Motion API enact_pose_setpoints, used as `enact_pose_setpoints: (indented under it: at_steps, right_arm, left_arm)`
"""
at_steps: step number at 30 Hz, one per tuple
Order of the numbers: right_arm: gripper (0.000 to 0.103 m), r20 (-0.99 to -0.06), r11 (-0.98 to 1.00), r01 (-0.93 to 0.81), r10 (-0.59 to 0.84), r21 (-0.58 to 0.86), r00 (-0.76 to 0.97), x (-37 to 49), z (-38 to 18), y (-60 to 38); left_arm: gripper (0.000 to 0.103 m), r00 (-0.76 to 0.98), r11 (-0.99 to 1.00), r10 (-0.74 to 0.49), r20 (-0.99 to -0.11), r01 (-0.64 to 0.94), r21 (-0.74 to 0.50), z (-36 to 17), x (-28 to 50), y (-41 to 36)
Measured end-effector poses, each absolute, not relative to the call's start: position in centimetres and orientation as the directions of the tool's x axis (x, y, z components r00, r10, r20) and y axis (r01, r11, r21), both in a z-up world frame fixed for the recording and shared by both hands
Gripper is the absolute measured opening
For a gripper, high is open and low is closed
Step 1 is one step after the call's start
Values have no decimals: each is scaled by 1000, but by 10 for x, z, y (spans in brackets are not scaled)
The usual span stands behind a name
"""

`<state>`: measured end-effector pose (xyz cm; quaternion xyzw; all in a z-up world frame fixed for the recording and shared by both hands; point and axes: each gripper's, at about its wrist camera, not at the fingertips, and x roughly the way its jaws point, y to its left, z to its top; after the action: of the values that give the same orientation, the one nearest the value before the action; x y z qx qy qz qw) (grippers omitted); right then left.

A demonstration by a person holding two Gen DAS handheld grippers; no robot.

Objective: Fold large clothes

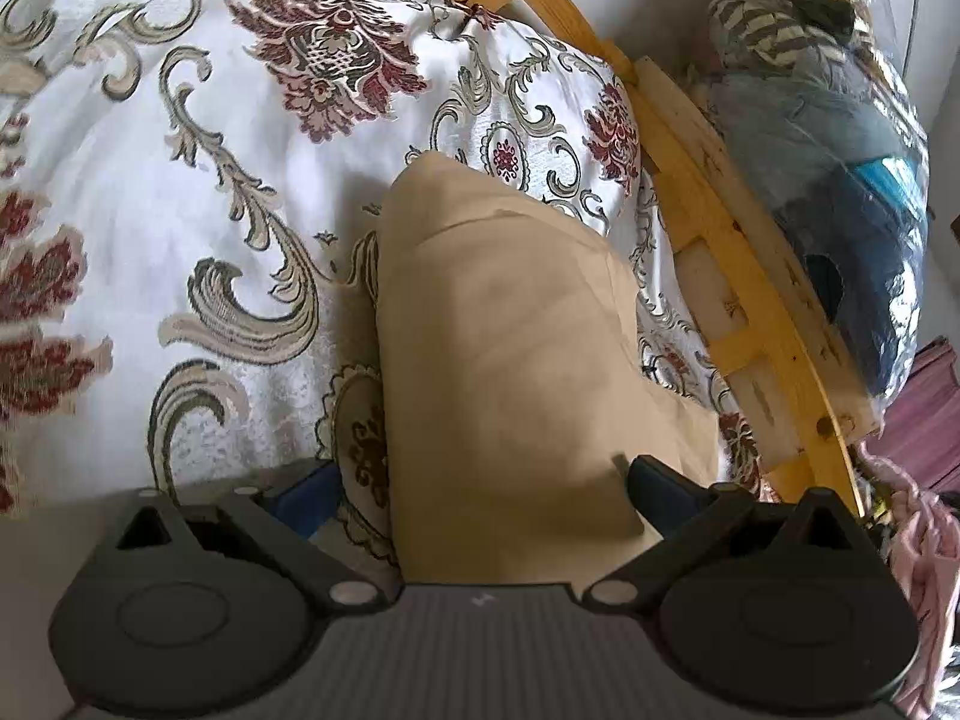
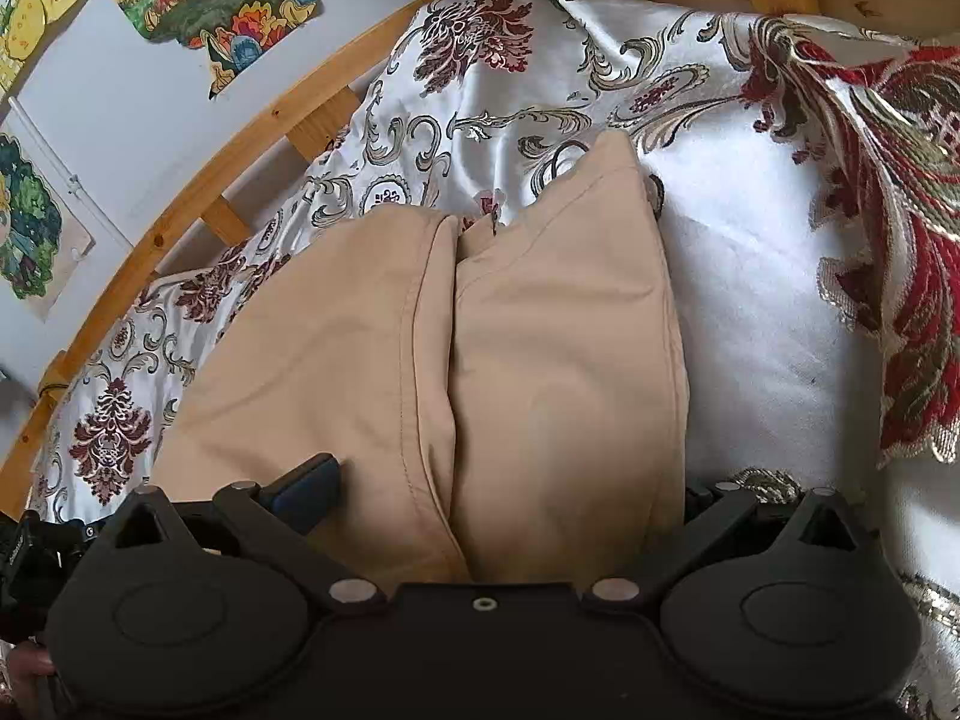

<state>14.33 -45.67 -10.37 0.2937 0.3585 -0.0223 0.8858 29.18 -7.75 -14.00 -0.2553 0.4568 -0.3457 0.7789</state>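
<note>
Garment: we see beige trousers [image 1: 510, 360], a plain tan cloth, lying on the bed and running away from both grippers toward the wooden rail at the bed's far edge.
Garment from the right wrist: the beige trousers [image 2: 480, 348] show two long lobes side by side with a seam line between them; their far ends stop short of the rail.
Bed cover: a white satin cover [image 1: 180, 192] with dark red flowers and grey-green scrolls lies under the trousers and spreads to the bed's edges; in the right wrist view the same cover [image 2: 750, 276] has a corner with heavy red embroidery turned over near the right edge.
Bed frame: a pale wooden rail [image 1: 708, 222] borders the bed on its right side in the left view; in the right view the rail [image 2: 198, 180] curves along the left edge.
Left gripper: our left gripper [image 1: 480, 498] has its jaws spread wide, with the near end of the cloth lying between them; one dark finger tip touches the cloth on the right side. We cannot tell whether the cloth is gripped.
Right gripper: our right gripper [image 2: 510, 492] also has its jaws spread, the trousers filling the gap; the right finger is mostly hidden behind the cloth.
Beyond the bed: a clear plastic bag [image 1: 840, 180] of clothes leans outside the rail, and coloured drawings [image 2: 216, 0] hang on the white wall.
</note>
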Motion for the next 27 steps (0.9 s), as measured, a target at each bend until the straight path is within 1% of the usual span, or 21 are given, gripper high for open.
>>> enact_pose_setpoints:
  at_steps: [2,4,7,9,11,12,13,14,16,19,24,27]
  right_arm:
    - [101,-656,839,247,162,485,737,146,-102,-455]
    - [97,-652,847,236,161,477,741,147,-100,-453]
    - [93,-648,854,216,173,474,741,149,-99,-452]
    - [91,-658,869,196,179,454,731,152,-98,-448]
    - [80,-654,869,180,195,460,731,154,-96,-446]
    - [69,-649,865,177,202,469,734,154,-95,-445]
    - [58,-645,862,174,208,476,735,154,-93,-443]
    - [52,-645,865,172,206,472,735,154,-91,-440]
    - [32,-650,890,155,185,429,737,152,-84,-430]
    - [22,-631,926,99,167,365,758,148,-73,-416]
    - [20,-543,919,34,202,393,815,154,-59,-397]
    - [19,-501,923,-25,232,385,834,178,-49,-376]
  left_arm:
    - [103,334,650,-758,-560,327,-686,-135,297,-82]
    - [103,295,646,-763,-575,349,-679,-133,307,-85]
    - [103,178,609,-790,-587,340,-716,-139,328,-91]
    - [103,129,599,-792,-597,349,-721,-141,335,-96]
    - [101,109,610,-776,-621,376,-697,-138,337,-103]
    - [94,110,610,-773,-625,399,-685,-132,335,-106]
    - [90,126,631,-753,-646,415,-655,-126,331,-109]
    - [88,143,649,-735,-663,432,-626,-120,327,-112]
    - [82,184,677,-704,-686,466,-569,-108,318,-116]
    - [77,247,694,-676,-694,532,-486,-87,305,-116]
    - [76,372,713,-653,-660,598,-368,-46,296,-100]
    - [76,458,745,-620,-637,598,-294,-26,300,-80]
